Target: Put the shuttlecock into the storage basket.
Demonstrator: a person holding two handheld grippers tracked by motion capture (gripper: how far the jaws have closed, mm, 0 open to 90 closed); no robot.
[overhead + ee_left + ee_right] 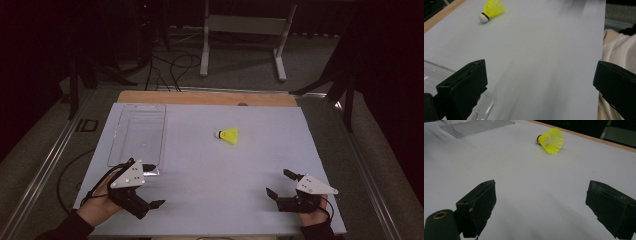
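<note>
A yellow shuttlecock (pixel 229 134) with a white cork tip lies on its side near the middle of the white table (pixel 210 165). My left gripper (pixel 154 186) rests open at the front left, next to the near end of a clear plastic tray (pixel 137 140). At the front right my right gripper (pixel 278 183) is open too. In the left gripper view the shuttlecock (pixel 492 10) lies far ahead of the wide-apart jaws, cork toward me. The right gripper view shows the shuttlecock (pixel 551 140) ahead, skirt toward me, nothing between the jaws.
The clear tray (pixel 474 126) holds nothing that I can see. A wooden strip (pixel 207 98) borders the table's far edge. Beyond it stand a white frame (pixel 245 30) and cables on the carpet. Cream cloth (pixel 616 47) lies past the table's edge in the left gripper view.
</note>
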